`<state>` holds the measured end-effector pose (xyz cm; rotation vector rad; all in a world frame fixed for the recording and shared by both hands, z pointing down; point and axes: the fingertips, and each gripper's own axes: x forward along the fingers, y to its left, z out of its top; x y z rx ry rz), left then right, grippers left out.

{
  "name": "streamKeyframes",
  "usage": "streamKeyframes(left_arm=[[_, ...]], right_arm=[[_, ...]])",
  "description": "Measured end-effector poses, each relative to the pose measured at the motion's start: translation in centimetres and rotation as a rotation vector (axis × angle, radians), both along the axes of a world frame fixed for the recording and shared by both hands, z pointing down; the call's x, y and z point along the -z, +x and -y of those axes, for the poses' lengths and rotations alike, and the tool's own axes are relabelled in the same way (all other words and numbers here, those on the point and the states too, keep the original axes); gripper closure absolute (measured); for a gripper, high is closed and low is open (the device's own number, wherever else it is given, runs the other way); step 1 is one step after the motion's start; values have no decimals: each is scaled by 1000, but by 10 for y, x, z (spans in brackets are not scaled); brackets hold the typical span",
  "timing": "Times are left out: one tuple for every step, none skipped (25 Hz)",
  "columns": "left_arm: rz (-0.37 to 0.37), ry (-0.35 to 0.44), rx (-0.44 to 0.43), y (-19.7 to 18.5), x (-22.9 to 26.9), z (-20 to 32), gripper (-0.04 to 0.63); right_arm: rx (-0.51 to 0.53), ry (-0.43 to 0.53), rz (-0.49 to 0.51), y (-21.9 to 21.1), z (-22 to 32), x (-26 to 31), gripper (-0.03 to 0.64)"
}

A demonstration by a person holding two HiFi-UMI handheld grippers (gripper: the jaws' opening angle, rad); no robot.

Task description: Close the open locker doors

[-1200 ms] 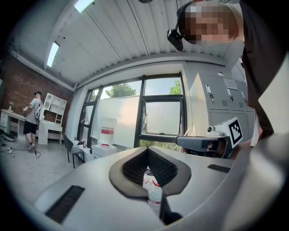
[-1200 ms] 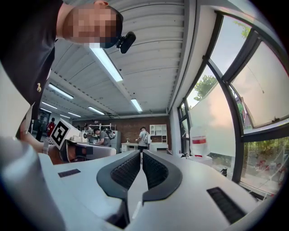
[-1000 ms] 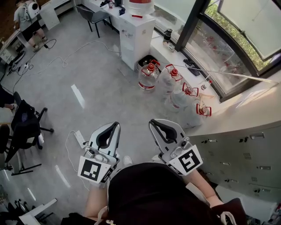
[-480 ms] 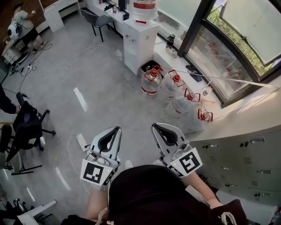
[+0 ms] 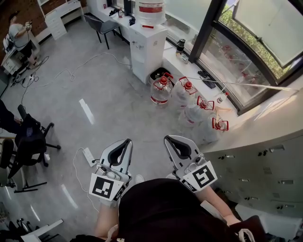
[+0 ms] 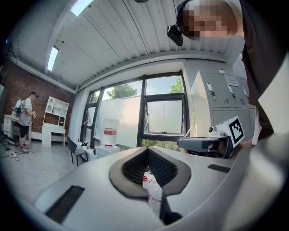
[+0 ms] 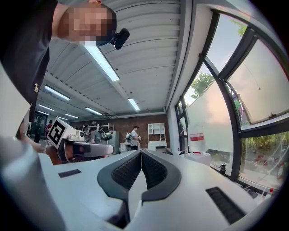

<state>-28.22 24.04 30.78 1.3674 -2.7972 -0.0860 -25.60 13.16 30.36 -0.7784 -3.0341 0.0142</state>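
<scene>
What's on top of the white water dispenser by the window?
A large water jug with a red band stands on the dispenser. The dispenser's top beneath it is covered.

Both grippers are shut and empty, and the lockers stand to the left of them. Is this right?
No. The head view shows the lockers to the right of them, not the left. The left gripper and right gripper are indeed shut and empty.

- The left gripper (image 5: 126, 142) is pointing forward, held low in front of the torso, its jaws touching at the tips with nothing between them.
- The right gripper (image 5: 167, 139) is sitting beside it at the same height, a gap between the two, its jaws also pressing together and empty.
</scene>
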Motion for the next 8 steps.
streamKeyframes(left_arm=[[1,1,-1,2,-2,0,577],[6,-1,-2,3,-4,0,577],[10,-7,-3,4,-7,0,577],[7,-14,-4,5,-9,1,577],[-1,-17,-5,7,-9,3,577],[-10,-15,-7,8,-8,6,577],[-21,-8,-9,10,-6,10,577],[-32,0,-11,11,-4,14,577]], right_arm=[[-2,1,-1,2,1,-1,586],[-4,0,-3,3,1,-2,586],[-6,-1,-6,5,2,-3,586],[-8,-4,-9,7,4,-4,586],[-12,-6,-12,8,6,-5,586],[-16,-9,-15,10,8,-6,586],[-20,-12,-18,11,11,-7,586],[-24,-14,-20,13,13,-8,586]])
